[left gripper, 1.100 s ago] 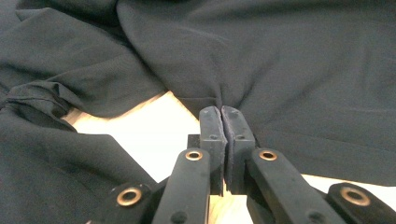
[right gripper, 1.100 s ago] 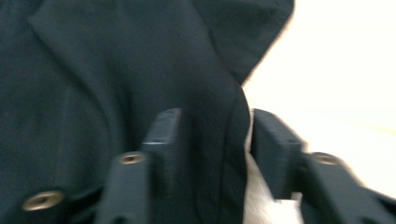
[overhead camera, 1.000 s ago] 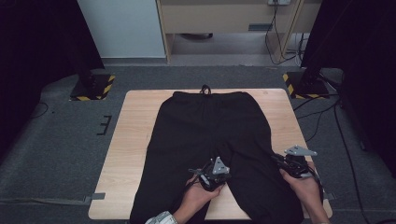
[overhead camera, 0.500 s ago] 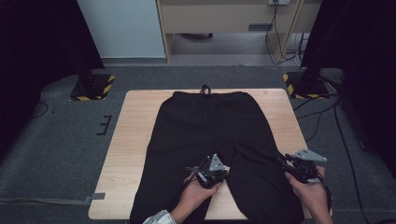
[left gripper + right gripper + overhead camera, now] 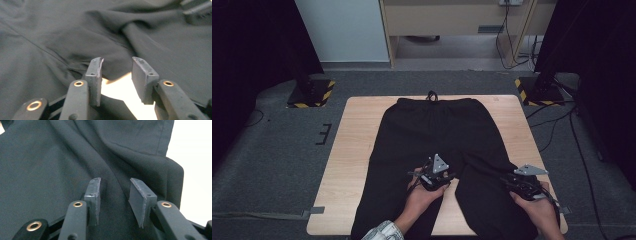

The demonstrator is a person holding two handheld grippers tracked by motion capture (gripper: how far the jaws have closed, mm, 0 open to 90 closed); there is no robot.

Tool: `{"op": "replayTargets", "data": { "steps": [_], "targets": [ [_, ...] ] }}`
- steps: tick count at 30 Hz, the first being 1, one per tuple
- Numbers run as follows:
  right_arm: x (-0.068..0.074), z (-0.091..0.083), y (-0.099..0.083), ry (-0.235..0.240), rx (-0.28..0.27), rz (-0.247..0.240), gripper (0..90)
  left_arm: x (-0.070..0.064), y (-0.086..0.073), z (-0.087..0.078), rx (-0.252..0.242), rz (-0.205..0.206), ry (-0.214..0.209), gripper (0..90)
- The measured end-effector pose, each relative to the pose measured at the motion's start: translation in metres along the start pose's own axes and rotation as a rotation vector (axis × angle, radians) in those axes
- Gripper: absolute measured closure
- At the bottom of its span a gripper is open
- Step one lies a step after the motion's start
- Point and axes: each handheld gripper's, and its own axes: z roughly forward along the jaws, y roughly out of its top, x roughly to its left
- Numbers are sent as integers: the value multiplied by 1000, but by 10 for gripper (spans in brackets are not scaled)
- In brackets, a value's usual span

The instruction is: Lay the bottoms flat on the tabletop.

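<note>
One camera overhead, two riding your grippers.
You look down from six o'clock at the light wooden table; both gripper views sit close over the black fabric trousers.

Black trousers on wooden table

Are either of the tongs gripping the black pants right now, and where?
Nothing is held. The left tongs stand open over the crotch of the black fabric pants; the right tongs stand open over a leg fold.
</note>
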Motion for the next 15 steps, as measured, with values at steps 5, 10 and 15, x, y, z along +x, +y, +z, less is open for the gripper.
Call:
{"op": "replayTargets", "data": {
  "steps": [5, 10, 15],
  "targets": [
    [0, 0, -1, 12, -9, 4, 574, 10, 5, 14, 54, -11, 3, 496],
    [2, 2, -1, 20, -14, -1, 534, 6, 6, 24, 86, 27, 18, 493],
    [4, 2, -1, 32, -14, -9, 491, 2, 7, 27, 81, 56, 56, 685]
  ]
}}
